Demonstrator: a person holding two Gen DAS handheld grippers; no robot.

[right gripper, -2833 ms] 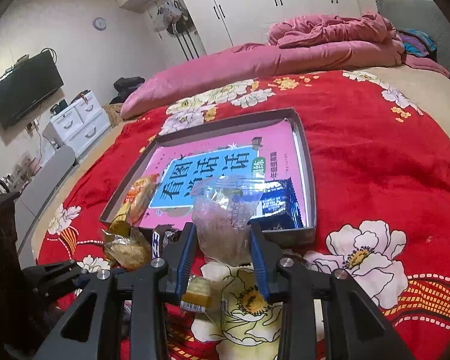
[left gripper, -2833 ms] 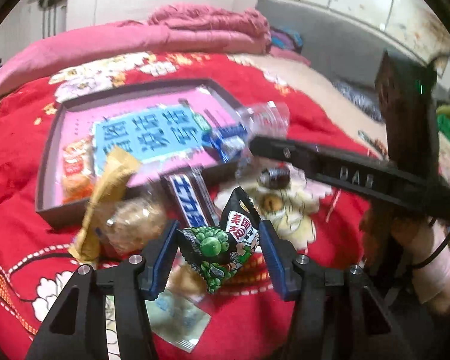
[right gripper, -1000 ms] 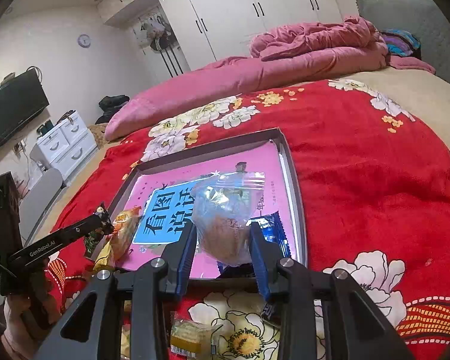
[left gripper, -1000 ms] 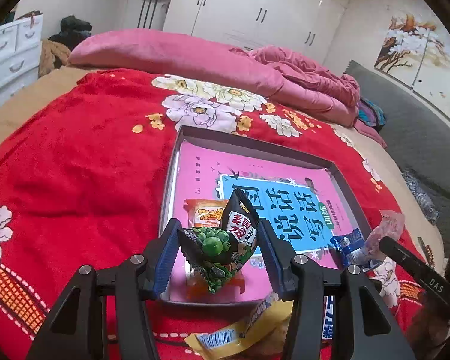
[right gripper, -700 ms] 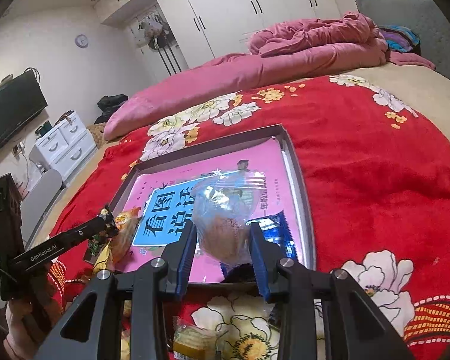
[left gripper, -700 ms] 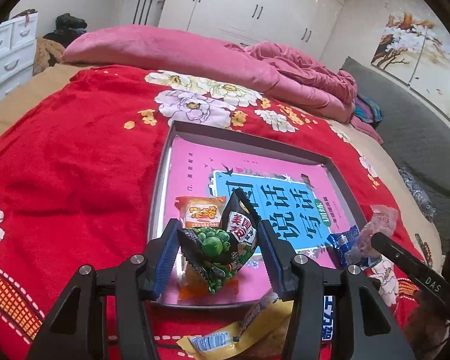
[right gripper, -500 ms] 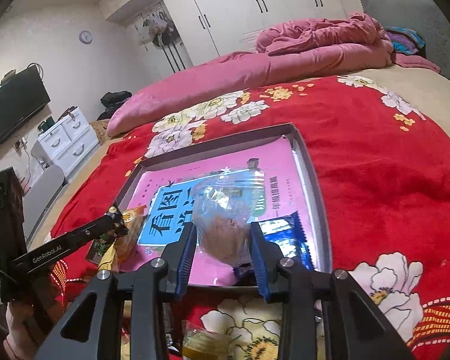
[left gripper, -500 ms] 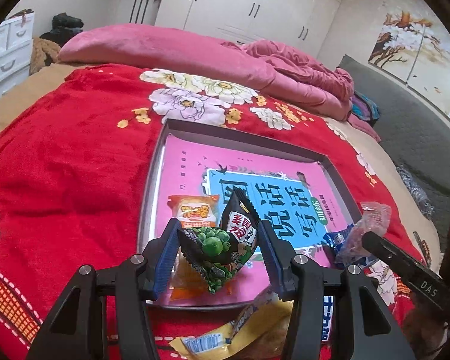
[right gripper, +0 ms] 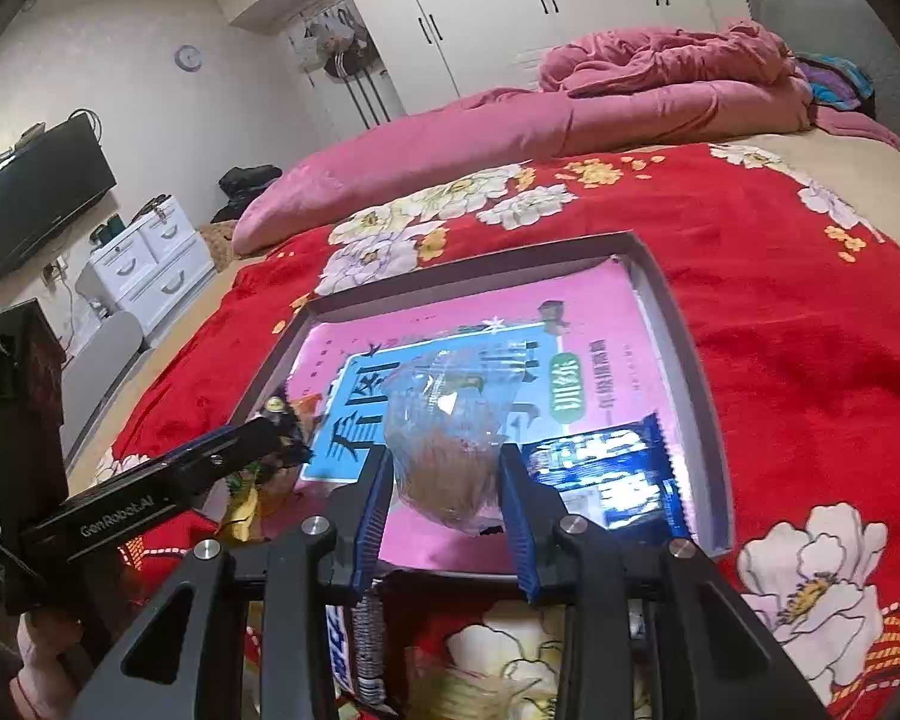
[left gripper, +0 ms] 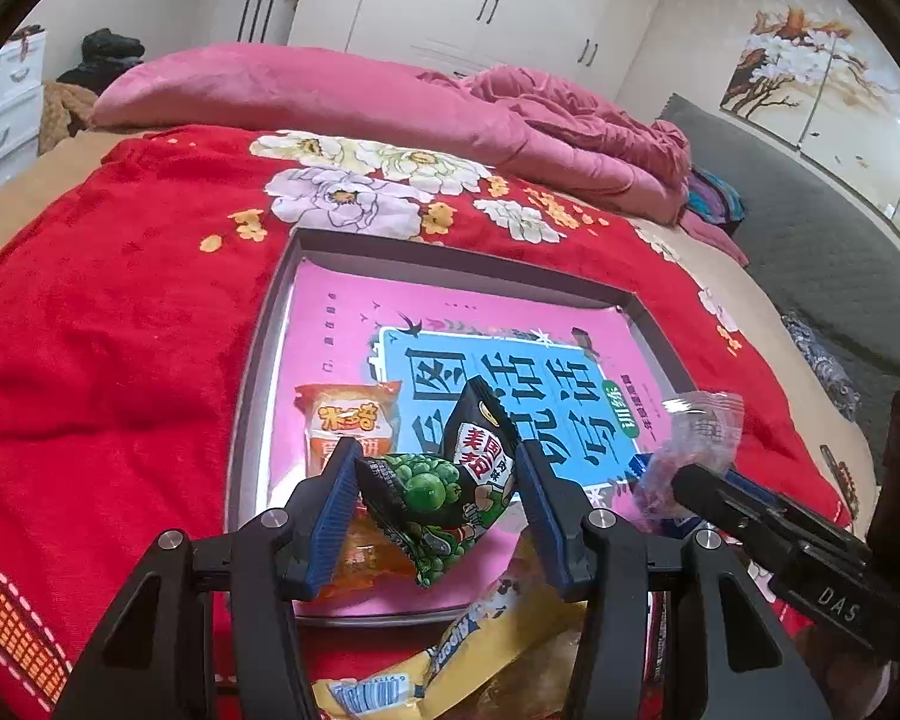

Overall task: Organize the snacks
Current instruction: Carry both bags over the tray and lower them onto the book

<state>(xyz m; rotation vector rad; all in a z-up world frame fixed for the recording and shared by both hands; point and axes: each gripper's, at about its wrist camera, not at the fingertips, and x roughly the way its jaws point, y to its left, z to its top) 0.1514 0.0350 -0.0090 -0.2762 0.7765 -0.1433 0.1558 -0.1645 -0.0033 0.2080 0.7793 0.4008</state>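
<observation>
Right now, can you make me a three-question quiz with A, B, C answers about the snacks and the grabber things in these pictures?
1. Where does the blue snack packet lie?
A. Inside the tray
B. On the pink pillow
C. On the floor

2. What colour is the blanket under the tray?
A. Green
B. Red with flowers
C. Plain white

3. What is the left gripper doing?
A. Hanging open with nothing in it
B. Pinching the green pea packet
C. Holding a spoon

Answers:
1. A, the packet rests on the pink book cover inside the tray, near its right wall.
2. B, red cloth with white and yellow flowers spreads all around the tray.
3. B, both blue pads press on the packet's sides, holding it above the tray.
</observation>
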